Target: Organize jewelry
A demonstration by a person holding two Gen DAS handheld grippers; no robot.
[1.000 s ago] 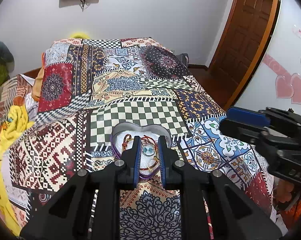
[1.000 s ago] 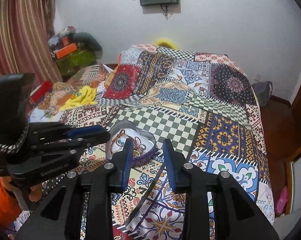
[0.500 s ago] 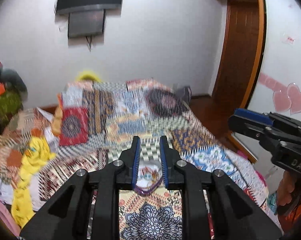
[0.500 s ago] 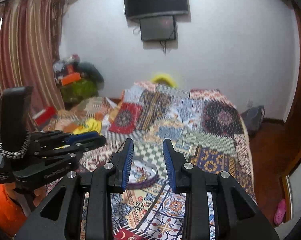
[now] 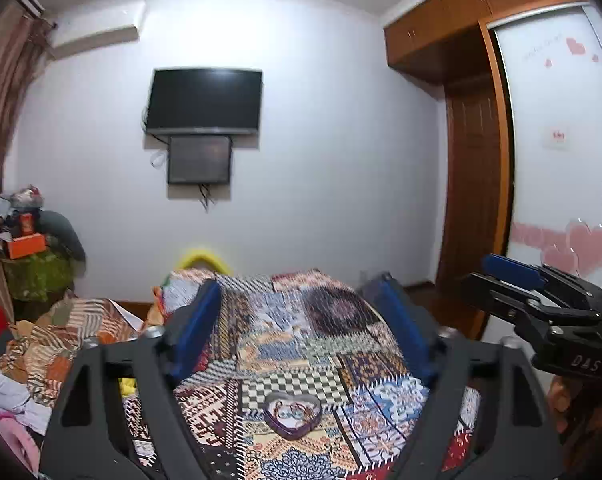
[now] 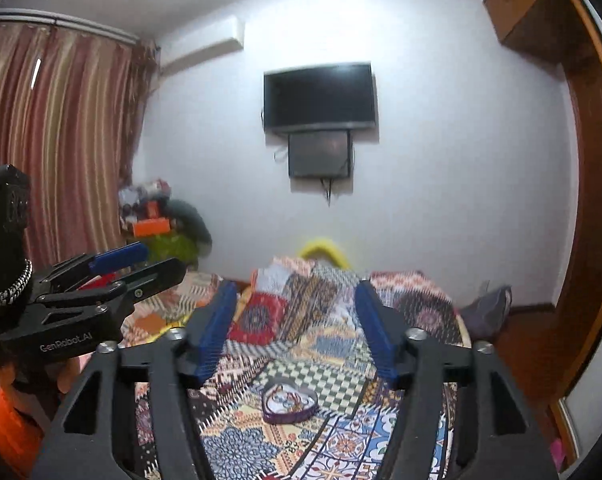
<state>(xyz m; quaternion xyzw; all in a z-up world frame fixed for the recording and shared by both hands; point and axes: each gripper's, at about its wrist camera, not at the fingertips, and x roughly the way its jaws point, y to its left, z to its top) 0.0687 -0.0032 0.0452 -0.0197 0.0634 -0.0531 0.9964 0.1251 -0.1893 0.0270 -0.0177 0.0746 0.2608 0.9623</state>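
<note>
A purple heart-shaped tin [image 5: 292, 415] with jewelry inside lies on the patchwork bedspread [image 5: 301, 344]; it also shows in the right wrist view [image 6: 288, 401]. My left gripper [image 5: 297, 304] is wide open and empty, held high and far back from the tin. My right gripper [image 6: 295, 304] is also wide open and empty, raised well above the bed. Each gripper shows at the edge of the other's view: the right gripper [image 5: 541, 292] and the left gripper [image 6: 113, 276].
A TV [image 5: 204, 101] hangs on the white wall beyond the bed. Piled clothes and fabric [image 5: 53, 340] lie left of the bed. A wooden door [image 5: 477, 240] and a wardrobe stand to the right. Striped curtains [image 6: 53, 140] hang on the left.
Both grippers have pulled up and back from the tin, which now looks small and far. Both jaws have opened wide from nearly shut.
</note>
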